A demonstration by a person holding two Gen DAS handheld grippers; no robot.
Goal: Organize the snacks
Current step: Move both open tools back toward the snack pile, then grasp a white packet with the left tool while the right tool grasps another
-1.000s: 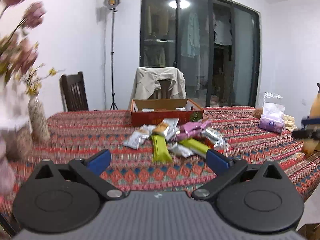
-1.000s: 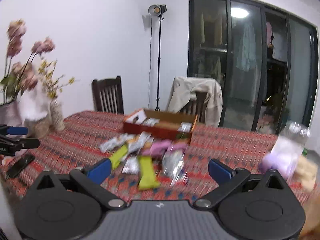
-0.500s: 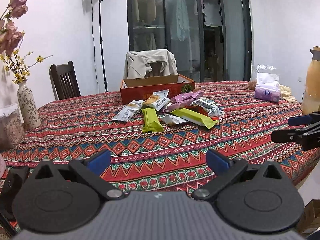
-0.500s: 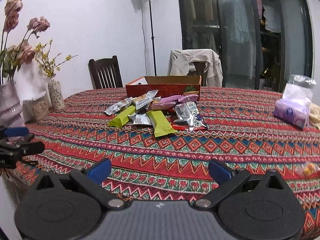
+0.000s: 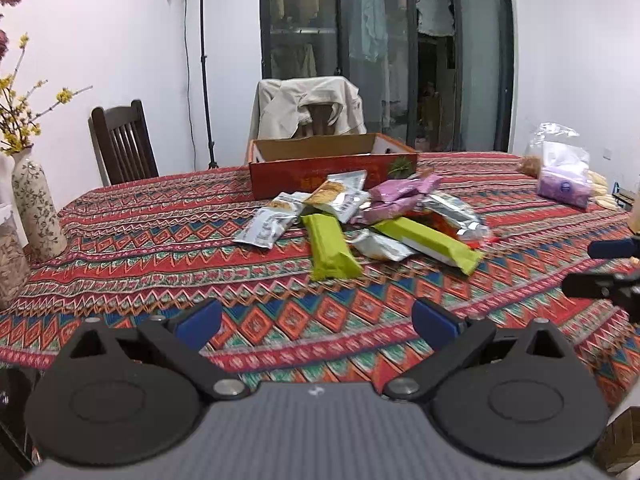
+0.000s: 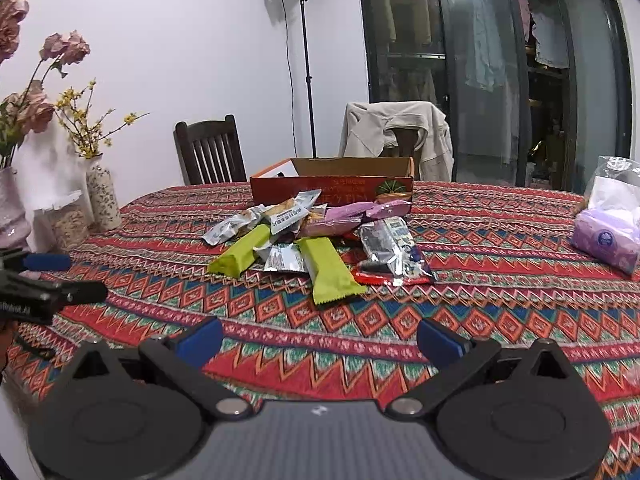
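Two pink flowers [image 6: 64,46], right view only

Snack pile [image 5: 356,224] mid-table, box [image 5: 332,170] behind it, vase [image 5: 36,208] far left

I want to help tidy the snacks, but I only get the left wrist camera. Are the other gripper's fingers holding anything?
Observer: No. The right gripper has its fingers wide apart, with only the tablecloth showing between them.
Operator: Which snack is closest to it?
Observer: A green bar. Its crimped end points toward that gripper.
Operator: Can you see my gripper from over there?
Observer: Yes. The left gripper pokes in at the left edge of the right wrist view, on the side where the flower vase stands.
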